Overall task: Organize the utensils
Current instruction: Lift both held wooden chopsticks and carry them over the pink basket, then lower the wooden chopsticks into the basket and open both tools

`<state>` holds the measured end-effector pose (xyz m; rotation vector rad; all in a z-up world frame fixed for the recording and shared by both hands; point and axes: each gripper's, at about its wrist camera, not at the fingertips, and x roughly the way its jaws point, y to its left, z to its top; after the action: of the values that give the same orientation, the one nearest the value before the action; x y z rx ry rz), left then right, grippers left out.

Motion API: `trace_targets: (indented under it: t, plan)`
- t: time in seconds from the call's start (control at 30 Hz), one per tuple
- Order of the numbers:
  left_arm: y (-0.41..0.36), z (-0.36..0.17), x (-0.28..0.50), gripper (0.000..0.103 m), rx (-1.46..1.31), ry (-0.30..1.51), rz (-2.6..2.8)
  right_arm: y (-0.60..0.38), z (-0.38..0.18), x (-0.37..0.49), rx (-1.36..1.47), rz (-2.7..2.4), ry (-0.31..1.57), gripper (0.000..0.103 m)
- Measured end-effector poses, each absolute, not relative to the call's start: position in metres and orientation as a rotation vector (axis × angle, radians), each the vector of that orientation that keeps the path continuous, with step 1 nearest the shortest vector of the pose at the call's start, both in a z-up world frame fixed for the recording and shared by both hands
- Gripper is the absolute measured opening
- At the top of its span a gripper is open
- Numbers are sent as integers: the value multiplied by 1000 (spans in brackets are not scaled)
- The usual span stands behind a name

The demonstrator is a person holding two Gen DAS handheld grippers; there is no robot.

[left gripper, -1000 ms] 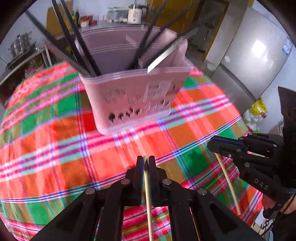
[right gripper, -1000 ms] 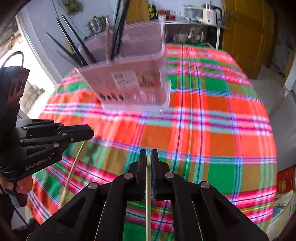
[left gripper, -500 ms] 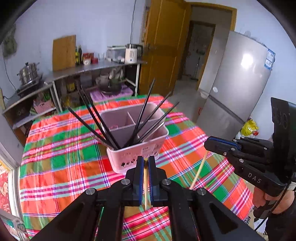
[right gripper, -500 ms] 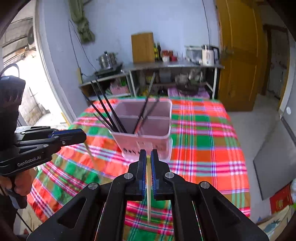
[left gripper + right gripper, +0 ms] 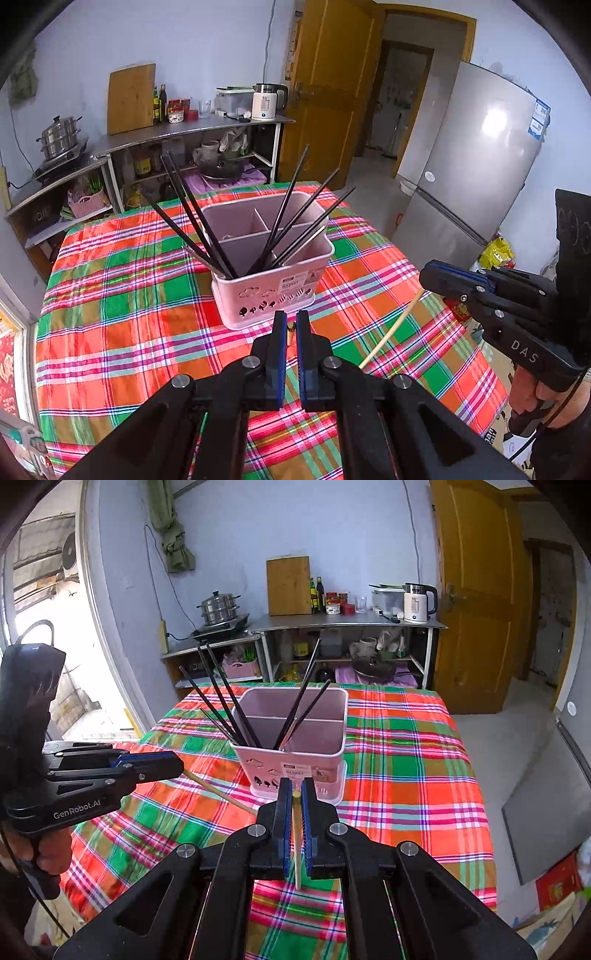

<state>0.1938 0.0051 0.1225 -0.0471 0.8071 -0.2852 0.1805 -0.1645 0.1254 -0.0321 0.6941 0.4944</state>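
Two tongs hover above a plaid tabletop, each clamped on one pale wooden chopstick; the left tongs pinch theirs between blue-lined fingers, and from their own camera only the chopstick's tip peeps out of the narrow gap, while the right wrist view shows its shaft slanting down and away from the tongs toward the cloth; the right tongs grip the second chopstick, which runs straight down between the fingers, its end level with their tips; in the left wrist view the same stick angles down from the right tongs over the cloth; both pairs point at a pink basket standing on the tabletop just ahead of them, well apart from either stick; the basket is split by inner walls into compartments, and a fan of black chopsticks leans out of its near compartment, some to the left, others to the right; a fridge stands beyond the table on the right.
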Motion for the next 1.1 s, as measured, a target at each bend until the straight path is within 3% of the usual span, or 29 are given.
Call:
trace_targets:
  t: [0.33, 0.87, 1.1]
  plan:
    - [23, 149, 189, 4, -72, 775, -284, -158, 152, 177, -22, 519, 622, 5]
    - [56, 238, 202, 4, -109, 607, -247, -138, 213, 200, 52, 555, 450, 5]
    - [56, 243, 230, 4, -95, 606, -234, -128, 222, 225, 77, 554, 413, 5]
